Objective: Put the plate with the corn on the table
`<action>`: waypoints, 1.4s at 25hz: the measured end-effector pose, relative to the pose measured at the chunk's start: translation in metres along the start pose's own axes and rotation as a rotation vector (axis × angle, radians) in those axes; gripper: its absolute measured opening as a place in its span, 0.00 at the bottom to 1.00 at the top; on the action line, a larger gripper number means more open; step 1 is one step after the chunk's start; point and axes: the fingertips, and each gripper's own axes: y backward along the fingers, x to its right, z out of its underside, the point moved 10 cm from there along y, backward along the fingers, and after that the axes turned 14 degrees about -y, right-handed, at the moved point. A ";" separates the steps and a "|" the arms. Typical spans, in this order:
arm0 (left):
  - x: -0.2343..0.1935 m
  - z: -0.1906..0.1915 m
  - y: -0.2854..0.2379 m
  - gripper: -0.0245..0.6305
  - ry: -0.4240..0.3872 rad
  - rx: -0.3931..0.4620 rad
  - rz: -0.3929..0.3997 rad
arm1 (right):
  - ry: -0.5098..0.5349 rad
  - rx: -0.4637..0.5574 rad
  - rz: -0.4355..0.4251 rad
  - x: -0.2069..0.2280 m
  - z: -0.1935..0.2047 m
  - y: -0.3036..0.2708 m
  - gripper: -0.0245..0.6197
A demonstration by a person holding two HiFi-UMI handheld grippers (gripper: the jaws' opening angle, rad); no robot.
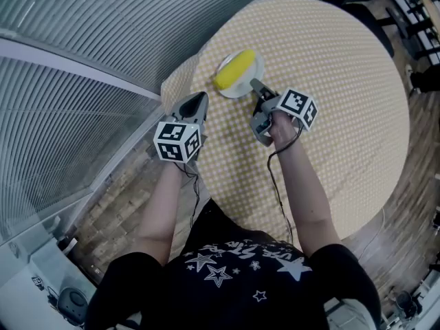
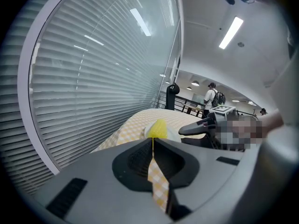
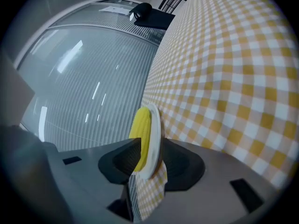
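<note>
A white plate (image 1: 249,81) carrying a yellow corn cob (image 1: 234,69) is at the left side of the round table (image 1: 330,81), which has a yellow checked cloth. My right gripper (image 1: 256,86) is shut on the plate's near rim. In the right gripper view the plate (image 3: 154,125) stands edge-on between the jaws (image 3: 150,149), with the corn (image 3: 141,132) on its left face. Whether the plate rests on the cloth, I cannot tell. My left gripper (image 1: 198,100) is shut and empty at the table's left edge, pointing at the corn (image 2: 158,129).
A curved glass wall with blinds (image 1: 82,81) runs close along the left. A dark chair (image 1: 361,5) stands at the table's far side. Brick floor (image 1: 124,205) lies below. A person with a backpack (image 2: 212,97) stands far behind the table.
</note>
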 end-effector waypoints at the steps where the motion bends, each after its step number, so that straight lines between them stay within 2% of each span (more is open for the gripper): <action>1: 0.003 0.000 0.002 0.06 0.001 0.001 -0.002 | 0.005 0.006 0.007 0.001 0.000 0.003 0.23; 7: 0.022 -0.004 0.026 0.06 -0.010 0.012 -0.022 | 0.017 0.007 -0.008 0.009 0.007 0.038 0.24; 13: 0.050 -0.007 0.065 0.06 -0.018 0.051 -0.067 | 0.108 -0.012 -0.098 -0.004 0.024 0.072 0.23; 14: 0.057 -0.006 0.072 0.06 -0.019 0.055 -0.072 | 0.130 -0.025 -0.114 -0.008 0.028 0.079 0.20; 16: 0.074 -0.006 0.086 0.06 -0.022 0.066 -0.082 | 0.187 -0.053 -0.141 -0.015 0.036 0.096 0.12; 17: 0.083 -0.007 0.093 0.06 -0.024 0.072 -0.086 | 0.217 -0.067 -0.154 -0.019 0.040 0.105 0.11; 25: 0.156 0.002 0.149 0.06 -0.012 0.111 -0.112 | 0.385 -0.146 -0.244 -0.036 0.078 0.186 0.10; 31: 0.219 0.010 0.187 0.06 0.005 0.140 -0.123 | 0.445 -0.181 -0.267 -0.026 0.096 0.257 0.10; 35: 0.250 0.006 0.211 0.06 -0.022 0.168 -0.135 | 0.495 -0.203 -0.293 -0.026 0.108 0.297 0.10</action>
